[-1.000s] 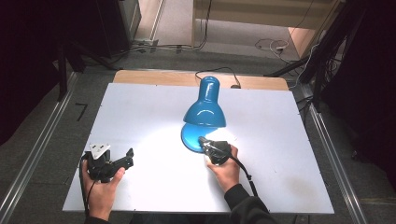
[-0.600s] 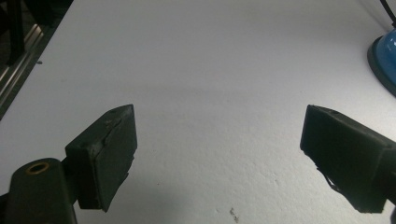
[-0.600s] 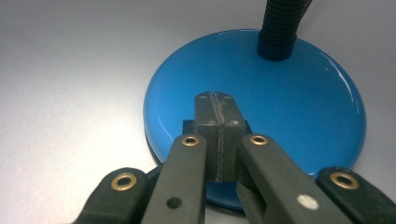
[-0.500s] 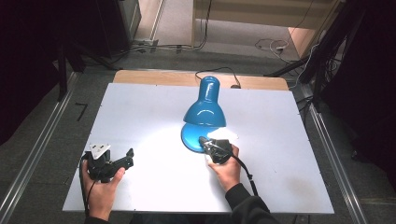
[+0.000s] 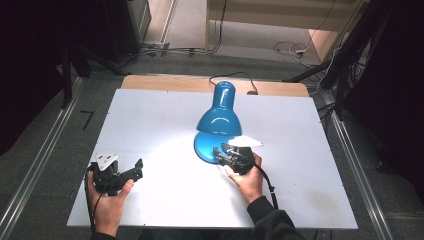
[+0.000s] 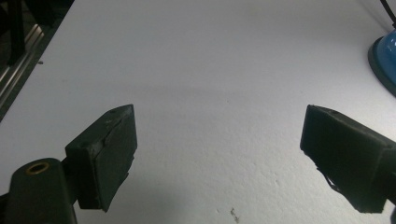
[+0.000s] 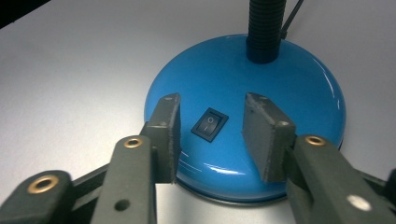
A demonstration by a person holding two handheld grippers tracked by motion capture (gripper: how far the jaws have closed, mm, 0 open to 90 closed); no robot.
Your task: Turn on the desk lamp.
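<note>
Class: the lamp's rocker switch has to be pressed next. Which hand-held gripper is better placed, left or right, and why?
Right. The right hand-held gripper hovers over the lamp base, jaws either side of the rocker switch. The left hand-held gripper sits far off over bare table.

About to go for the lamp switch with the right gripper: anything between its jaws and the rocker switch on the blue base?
Nothing visible. The right gripper hangs open over the blue base, its jaws either side of the rocker switch, with bare blue surface between. The black gooseneck rises beyond the switch.
</note>
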